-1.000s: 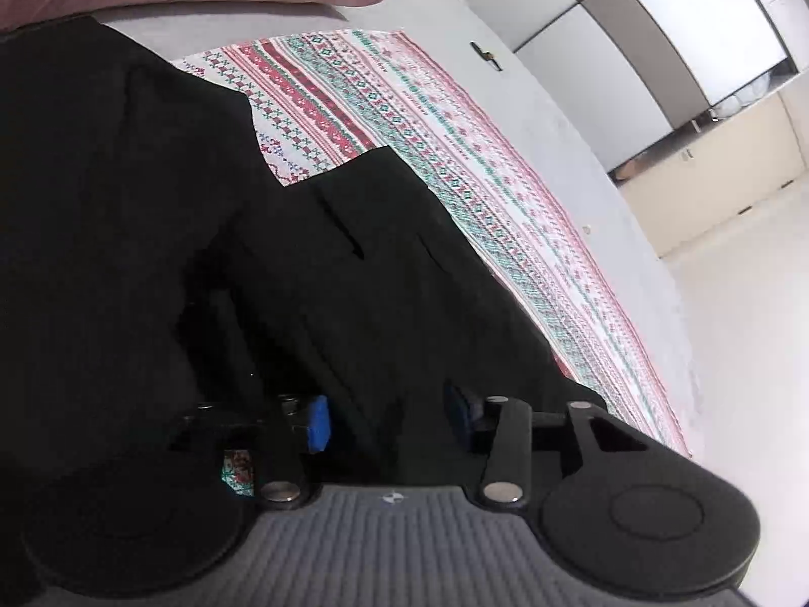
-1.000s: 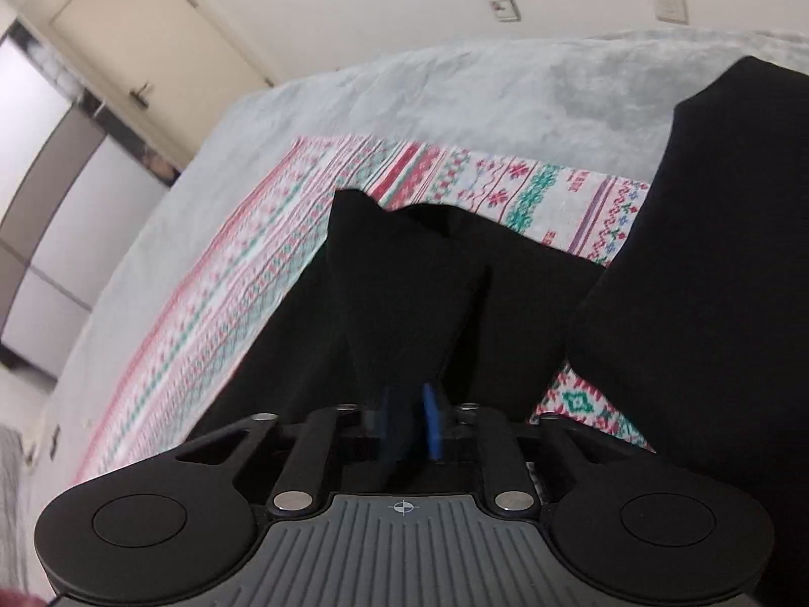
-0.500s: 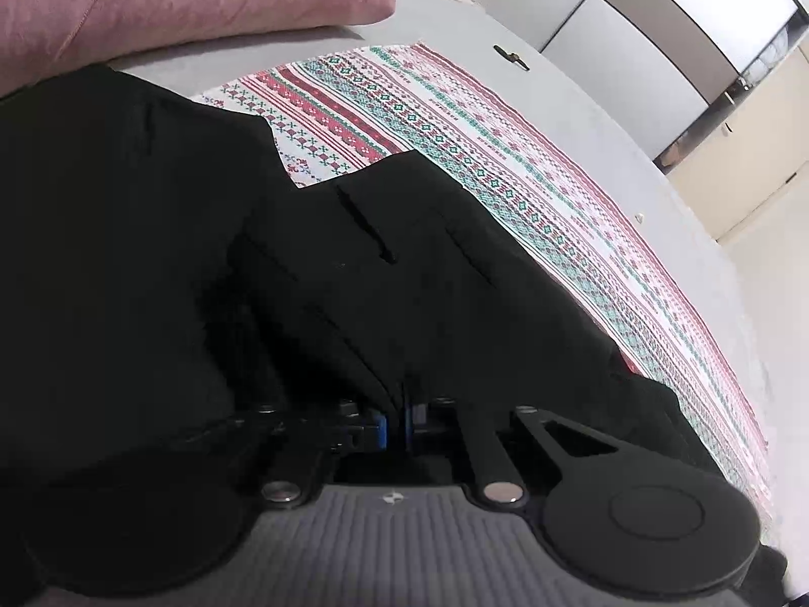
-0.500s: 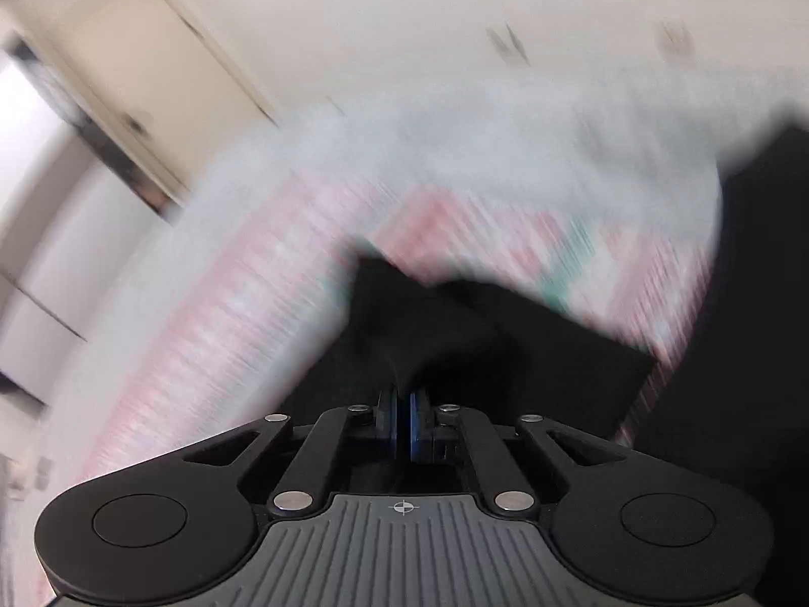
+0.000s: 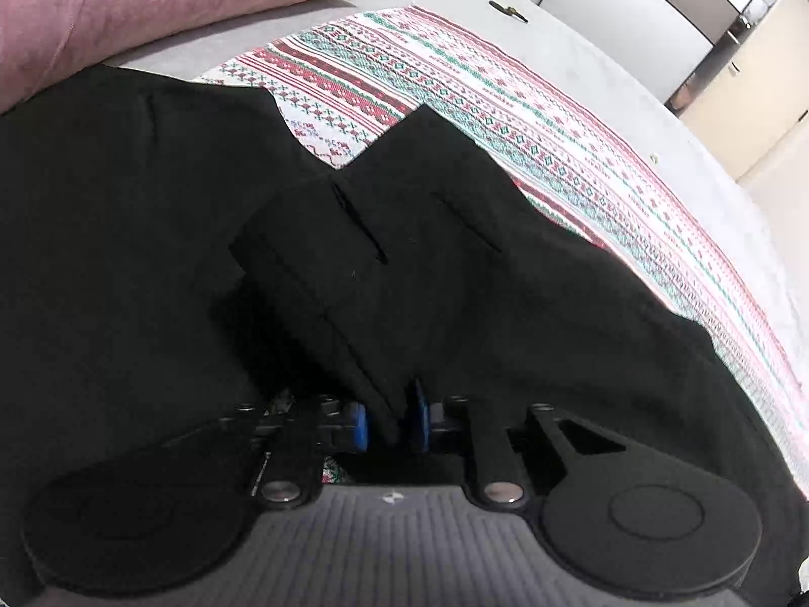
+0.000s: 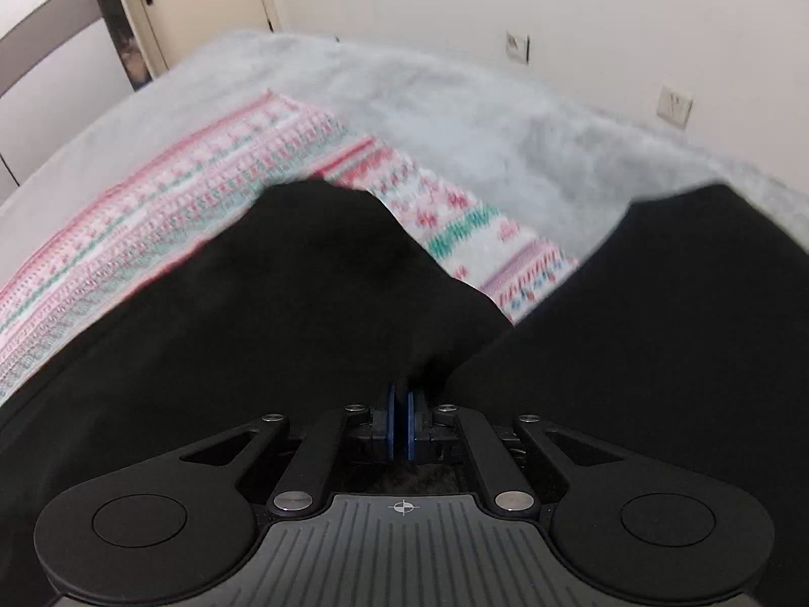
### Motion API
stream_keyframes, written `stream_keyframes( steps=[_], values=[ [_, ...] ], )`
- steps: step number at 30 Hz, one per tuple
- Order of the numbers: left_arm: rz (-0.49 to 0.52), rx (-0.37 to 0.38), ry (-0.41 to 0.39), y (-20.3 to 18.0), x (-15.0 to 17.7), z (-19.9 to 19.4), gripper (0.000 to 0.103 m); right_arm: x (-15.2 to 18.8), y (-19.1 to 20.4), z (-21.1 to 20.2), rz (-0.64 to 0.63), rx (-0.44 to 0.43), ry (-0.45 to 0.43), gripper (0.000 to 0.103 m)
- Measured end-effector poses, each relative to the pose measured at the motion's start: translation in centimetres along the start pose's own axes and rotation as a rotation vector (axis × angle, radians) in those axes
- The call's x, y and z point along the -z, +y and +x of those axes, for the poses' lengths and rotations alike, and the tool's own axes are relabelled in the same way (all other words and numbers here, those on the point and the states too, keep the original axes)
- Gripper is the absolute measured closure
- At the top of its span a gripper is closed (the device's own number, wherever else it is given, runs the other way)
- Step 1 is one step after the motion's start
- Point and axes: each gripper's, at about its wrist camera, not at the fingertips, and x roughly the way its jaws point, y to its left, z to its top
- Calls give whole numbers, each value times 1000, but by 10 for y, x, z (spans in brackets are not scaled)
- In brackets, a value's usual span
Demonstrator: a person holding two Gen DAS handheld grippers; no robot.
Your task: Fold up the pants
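Black pants (image 5: pixel 430 253) lie on a patterned cloth (image 5: pixel 556 126), with two slit pockets facing up. A ridge of the pants runs down into my left gripper (image 5: pixel 390 422), whose jaws are opening: the blue pads (image 5: pixel 360 425) stand a little apart with the fold between them, not pinched. In the right wrist view the pants (image 6: pixel 303 303) rise in a peak toward my right gripper (image 6: pixel 399 422). Its pads are pressed together on a pinch of the black cloth.
A second black garment (image 5: pixel 126 227) lies beside the pants, also seen at the right (image 6: pixel 682 303). A pink pillow (image 5: pixel 151 0) sits at the bed's far end. Grey fleece bedding (image 6: pixel 480 116) surrounds the cloth (image 6: pixel 177 212). Behind stand a wall, a door (image 6: pixel 202 10) and wardrobe panels (image 5: pixel 632 15).
Both grippers closed on the pants from open. The left pads have since parted slightly again. The right gripper rolled and the pants now peak up toward it.
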Motion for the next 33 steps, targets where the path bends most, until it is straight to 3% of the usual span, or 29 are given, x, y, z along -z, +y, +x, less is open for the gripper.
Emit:
stream_keyframes(
  steps=[6, 11, 15, 18, 25, 28, 31, 33],
  values=[
    [7, -29, -120, 1, -13, -24, 56, -7, 8, -14, 48, 47, -69, 92],
    [62, -31, -195, -20, -21, -35, 55, -11, 25, -34, 50, 73, -155, 90],
    [60, -54, -238, -24, -26, -48, 35, -14, 33, -31, 68, 70, -120, 90],
    [-7, -47, -213, -9, -30, -44, 35, -13, 40, -7, 1, 128, -53, 90],
    [-78, -176, -173, 11, -33, -24, 40, -19, 22, 39, -18, 162, 45, 87],
    [-153, -187, -139, 23, -28, -21, 41, -17, 21, 39, -58, 170, 41, 100],
    [-170, -216, -187, 25, -29, -32, 41, -23, 14, 29, -32, 220, -18, 103],
    [-189, -261, -278, 24, -33, -50, 41, -28, 8, 16, 4, 222, -70, 103]
  ],
)
